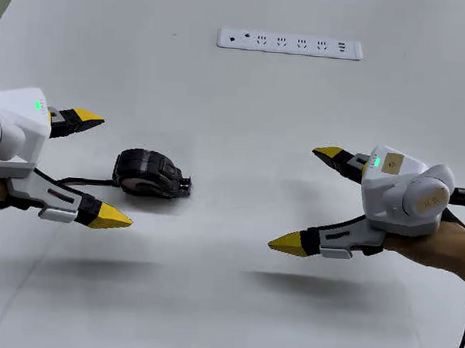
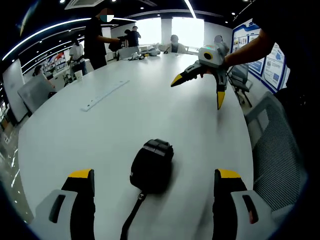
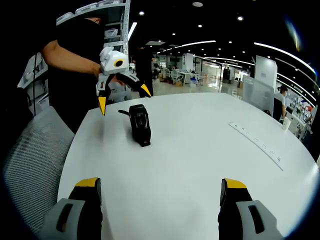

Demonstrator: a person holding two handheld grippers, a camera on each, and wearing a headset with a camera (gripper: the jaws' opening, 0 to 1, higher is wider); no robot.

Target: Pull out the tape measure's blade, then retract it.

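While left claw [image 1: 113, 170] and right claw [image 1: 294, 197] gape, tape measure [image 1: 147, 173] rests on white office table [image 1: 245, 104].

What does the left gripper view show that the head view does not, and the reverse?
Left gripper view: people at the far end of the table, a mesh chair at its side. Head view: the white body of the left gripper, with a green light. Both: the black tape measure, blade not pulled out, ahead of the left gripper's open jaws; the power strip; the open right gripper.
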